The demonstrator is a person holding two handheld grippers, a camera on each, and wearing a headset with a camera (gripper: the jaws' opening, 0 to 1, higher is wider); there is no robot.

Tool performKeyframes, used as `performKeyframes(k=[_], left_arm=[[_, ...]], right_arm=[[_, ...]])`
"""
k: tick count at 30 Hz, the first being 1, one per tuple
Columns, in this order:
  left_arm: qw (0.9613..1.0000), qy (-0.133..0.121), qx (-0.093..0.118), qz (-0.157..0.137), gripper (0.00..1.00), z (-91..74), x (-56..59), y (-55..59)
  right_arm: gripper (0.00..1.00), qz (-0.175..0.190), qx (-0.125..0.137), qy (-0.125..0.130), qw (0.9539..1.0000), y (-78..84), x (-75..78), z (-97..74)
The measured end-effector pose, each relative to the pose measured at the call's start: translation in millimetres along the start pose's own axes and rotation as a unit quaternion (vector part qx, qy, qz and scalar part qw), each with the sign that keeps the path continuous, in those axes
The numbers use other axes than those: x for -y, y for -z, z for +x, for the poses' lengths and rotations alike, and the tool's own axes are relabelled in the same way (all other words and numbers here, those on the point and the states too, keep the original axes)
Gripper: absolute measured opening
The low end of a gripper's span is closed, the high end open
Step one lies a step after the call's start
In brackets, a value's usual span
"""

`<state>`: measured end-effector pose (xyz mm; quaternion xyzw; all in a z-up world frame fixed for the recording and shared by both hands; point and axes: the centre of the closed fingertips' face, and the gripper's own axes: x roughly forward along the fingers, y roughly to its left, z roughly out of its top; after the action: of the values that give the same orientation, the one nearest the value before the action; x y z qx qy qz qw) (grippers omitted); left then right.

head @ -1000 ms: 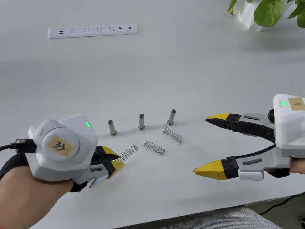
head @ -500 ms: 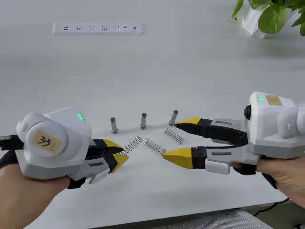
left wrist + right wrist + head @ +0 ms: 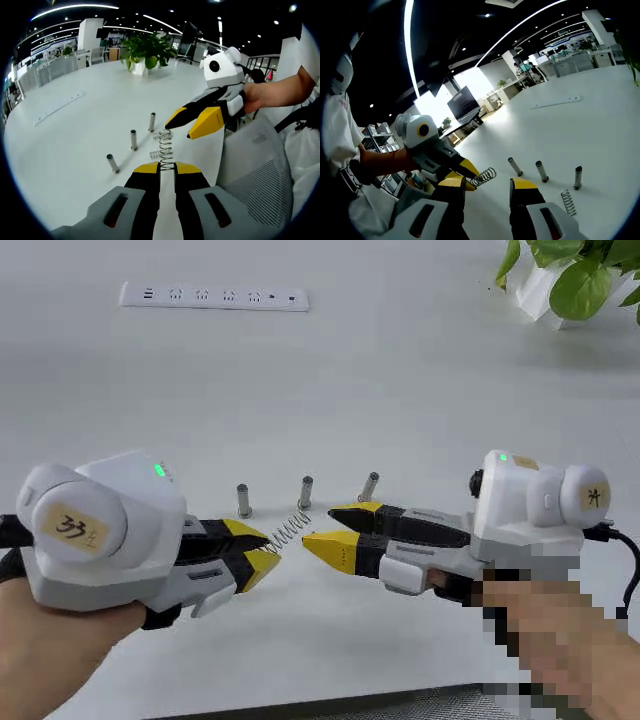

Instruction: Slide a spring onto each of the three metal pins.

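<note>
- The left gripper [image 3: 262,548] has its fingers pinched tight on one end of a spring [image 3: 290,528], which pokes out past the tips, above the table [image 3: 400,390].
- The right gripper [image 3: 322,524] has its fingers spread apart and holds nothing, right beside that spring.
- Three pins [image 3: 305,492] stand just behind.

In the head view, a tan sticker [image 3: 72,530] sits on the rounded back end of the left gripper [image 3: 263,552]. It carries dark handwritten figures that read "33", followed by one smaller mark that is too small to read. A second sticker [image 3: 594,496], also tan, is on the rounded back end of the right gripper [image 3: 320,524]. It has a single handwritten sign, perhaps a Chinese character, but the view is too poor to read it. The white power strip [image 3: 213,296] at the far side of the table shows tiny grey marks beside its sockets, and these are too small to read.
</note>
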<state>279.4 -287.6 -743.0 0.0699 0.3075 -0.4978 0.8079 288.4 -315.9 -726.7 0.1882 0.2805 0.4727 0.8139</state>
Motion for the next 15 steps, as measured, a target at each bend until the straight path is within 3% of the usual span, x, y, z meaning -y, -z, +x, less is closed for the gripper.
performKeyframes(k=[15], left_arm=[[0.9993, 0.016, 0.033, -0.002, 0.07, -3.6, 7.3, -14.6]], right_arm=[[0.19, 0.033, 0.028, -0.020, 0.9989, -12.5, -9.8, 6.7]])
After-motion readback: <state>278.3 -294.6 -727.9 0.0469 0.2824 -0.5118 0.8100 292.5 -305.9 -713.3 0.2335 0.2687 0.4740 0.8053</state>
